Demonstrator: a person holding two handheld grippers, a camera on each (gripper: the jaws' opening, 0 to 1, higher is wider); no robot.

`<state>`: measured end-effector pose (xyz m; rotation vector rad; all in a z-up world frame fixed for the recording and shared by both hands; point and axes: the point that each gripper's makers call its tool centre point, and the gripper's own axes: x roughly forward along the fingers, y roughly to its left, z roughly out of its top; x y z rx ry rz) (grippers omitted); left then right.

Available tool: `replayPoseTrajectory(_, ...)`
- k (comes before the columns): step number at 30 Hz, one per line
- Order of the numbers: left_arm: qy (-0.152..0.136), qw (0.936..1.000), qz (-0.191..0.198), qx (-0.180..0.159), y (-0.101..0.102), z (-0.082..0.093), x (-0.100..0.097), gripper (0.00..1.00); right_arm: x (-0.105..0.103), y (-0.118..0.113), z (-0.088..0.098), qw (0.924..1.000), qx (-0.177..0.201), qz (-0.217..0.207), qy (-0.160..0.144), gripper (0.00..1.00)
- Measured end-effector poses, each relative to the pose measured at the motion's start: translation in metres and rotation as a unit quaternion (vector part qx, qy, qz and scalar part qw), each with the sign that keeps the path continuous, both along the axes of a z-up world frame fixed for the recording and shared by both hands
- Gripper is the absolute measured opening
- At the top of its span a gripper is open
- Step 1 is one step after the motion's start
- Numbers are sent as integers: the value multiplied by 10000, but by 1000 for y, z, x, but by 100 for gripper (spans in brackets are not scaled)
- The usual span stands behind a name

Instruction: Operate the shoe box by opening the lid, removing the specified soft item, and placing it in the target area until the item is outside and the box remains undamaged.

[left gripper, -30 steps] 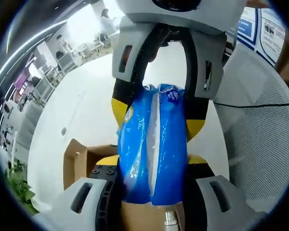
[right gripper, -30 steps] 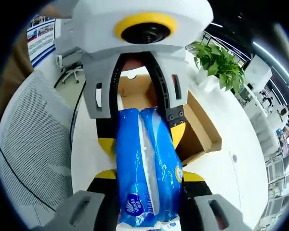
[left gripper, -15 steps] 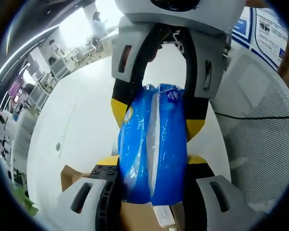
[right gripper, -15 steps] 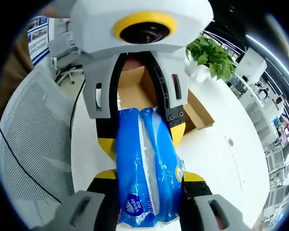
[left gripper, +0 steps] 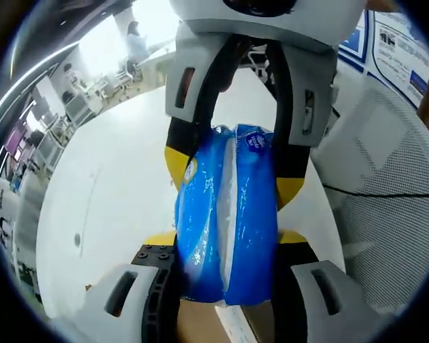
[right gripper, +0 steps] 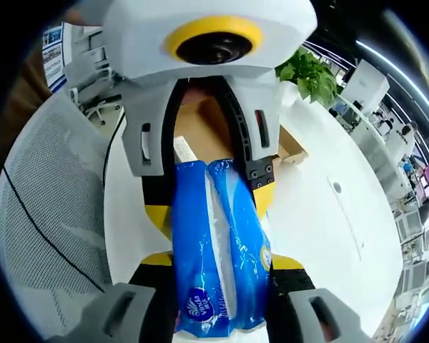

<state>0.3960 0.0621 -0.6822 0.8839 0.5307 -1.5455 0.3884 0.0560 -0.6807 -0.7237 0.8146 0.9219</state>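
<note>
Soft item: a blue plastic pack (left gripper: 227, 221) hangs in the air above the white tabletop (left gripper: 114, 207), pinched at opposite ends by both claws.
Left claw (left gripper: 227, 246): clenched on the near end of the blue plastic pack in the left gripper view.
Right claw (right gripper: 218, 275): grasping the pack's other end, the printed logo close to its jaws.
Shoe box (right gripper: 200, 132): brown cardboard, open, lying on the tabletop behind the pack.
Surroundings: a mesh chair (right gripper: 53, 214) beside the tabletop; a green plant (right gripper: 311, 71) beyond the shoe box.
</note>
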Motion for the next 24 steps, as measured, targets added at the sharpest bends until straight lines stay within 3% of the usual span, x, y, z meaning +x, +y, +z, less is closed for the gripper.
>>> replayPoseTrajectory(9, 62, 9999, -95, -34, -36, -3, -1, 47, 0, -35, -4, 9999, -53, -92, 95, 44)
replayPoseTrajectory(24, 23, 9998, -103, -165, -95, 2, 21, 47, 22, -97, 1, 9994, -274, -158, 127, 44)
